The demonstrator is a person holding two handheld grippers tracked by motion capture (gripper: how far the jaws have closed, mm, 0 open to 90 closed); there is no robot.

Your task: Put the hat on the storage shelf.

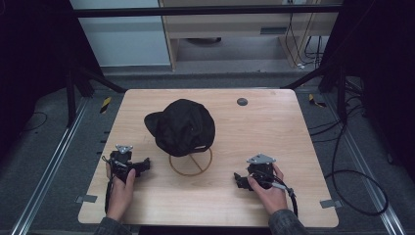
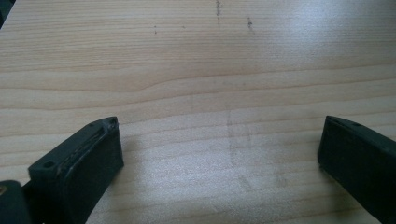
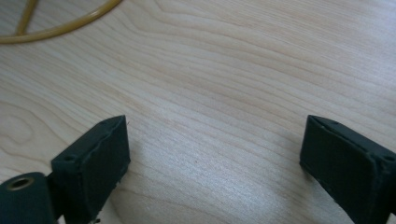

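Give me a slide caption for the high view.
Black cap on a wire stand, open left gripper and right gripper resting either side.

The pale wooden tabletop [image 2: 196, 70] has a smooth, lightly sheened finish with fine grain lines; between the left gripper's [image 2: 219, 140] black matt plastic fingers [image 2: 88, 158] it carries faint dull scuff marks. The right gripper's [image 3: 215, 140] fingers [image 3: 93, 158] are the same matt black plastic with slightly rough edges. Beyond and to the left of them lies a thin, glossy yellow-brown ring base [image 3: 60, 25], seemingly metal wire. The black cloth cap [image 1: 183, 126] looks soft, matt and creased. A flat grey plate [image 1: 261, 158] of dull metal tops the right gripper.
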